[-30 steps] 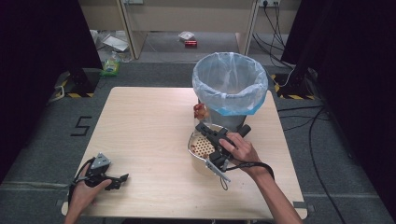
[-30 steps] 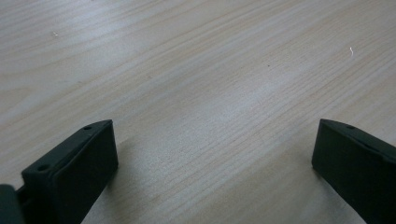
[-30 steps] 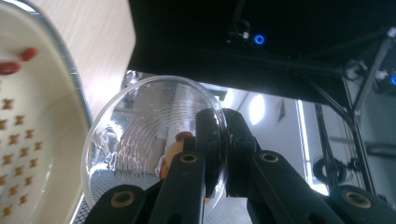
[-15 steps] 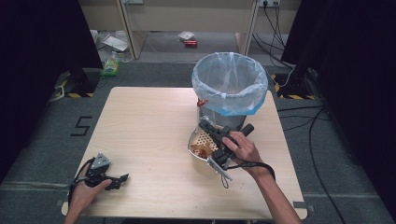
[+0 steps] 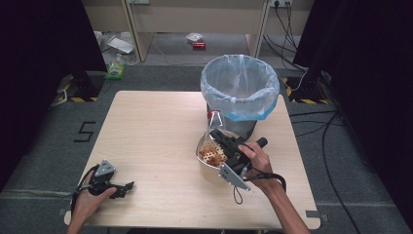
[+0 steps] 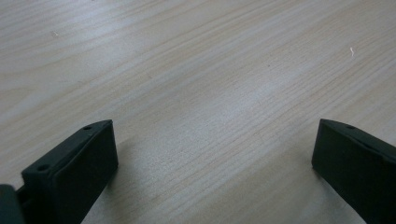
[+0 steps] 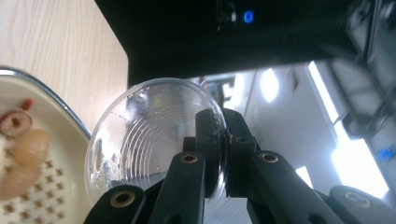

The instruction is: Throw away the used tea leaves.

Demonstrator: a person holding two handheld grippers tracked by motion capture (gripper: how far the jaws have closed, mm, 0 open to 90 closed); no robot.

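The right claw [image 7: 215, 154] is pinched on the rim of a clear plastic cup [image 7: 154, 140], its two black jaws pressed together with the thin wall between them, one jaw inside and one outside. The cup looks empty and is tipped on its side, so the right claw view looks straight onto its ribbed round bottom. In the high view the cup [image 5: 215, 120] hangs just above the far edge of a metal-rimmed bowl [image 5: 200, 152], which holds a perforated insert with pale and reddish bits of food on it. Whether the food came from the cup cannot be told; judging by the empty cup, the tipping out seems finished, and what is probably left is dropping the cup into the bin [image 5: 240, 92], a grey bin lined with a pale blue bag, standing open-topped just behind the bowl. The way from bowl to bin is short, but the cup must rise over the bin's rim. On the bowl's other side, well apart and near the front corner of the worktop [image 5: 151, 131], the left claw [image 5: 125, 186] rests on bare wood with its jaws spread wide and nothing between them. Most of the worktop on that side of the bowl is bare, giving free room; beside the bowl, the worktop's right edge is near.
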